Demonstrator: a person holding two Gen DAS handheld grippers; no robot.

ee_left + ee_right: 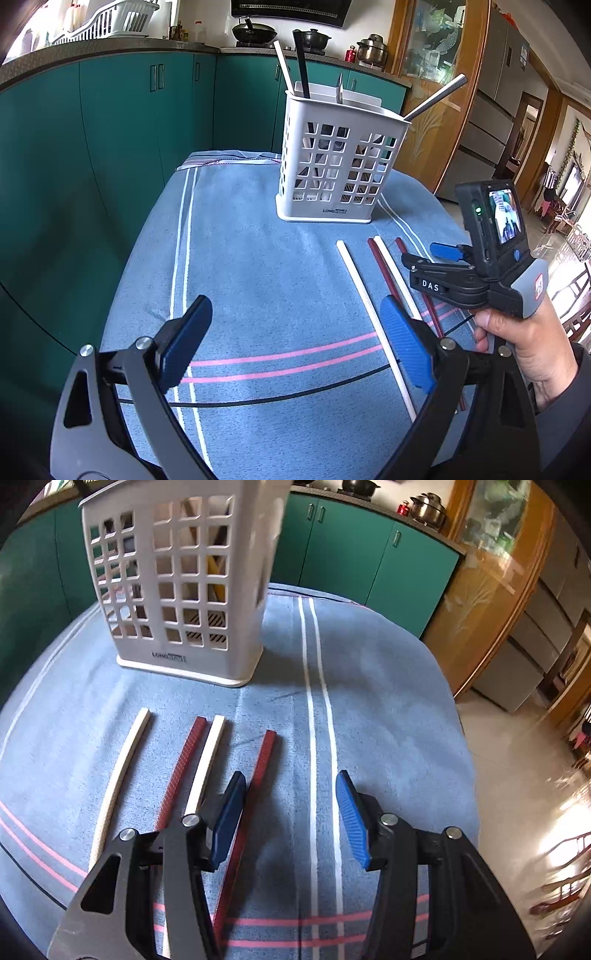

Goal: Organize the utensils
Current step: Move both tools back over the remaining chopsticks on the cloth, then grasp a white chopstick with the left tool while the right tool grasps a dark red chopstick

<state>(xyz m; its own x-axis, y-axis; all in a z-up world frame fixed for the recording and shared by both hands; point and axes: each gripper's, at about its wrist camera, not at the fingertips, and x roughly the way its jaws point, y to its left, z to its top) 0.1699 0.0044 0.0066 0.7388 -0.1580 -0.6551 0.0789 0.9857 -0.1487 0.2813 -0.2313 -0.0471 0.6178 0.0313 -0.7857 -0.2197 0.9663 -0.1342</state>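
Your right gripper (291, 819), jaws apart and empty, hovers nearest the rightmost red chopstick (258, 775), which lies lengthwise just inside its left pad, pointing toward the white holder (184, 590).

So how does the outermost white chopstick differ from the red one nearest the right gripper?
The white chopstick is pale and lies farthest left on the cloth, well clear of the right gripper. The red chopstick is dark red, farthest right of the four, and runs right beside the gripper's left pad, not between the open jaws. Both lie flat on the blue cloth, roughly parallel, pointing toward the white holder, and neither is gripped.
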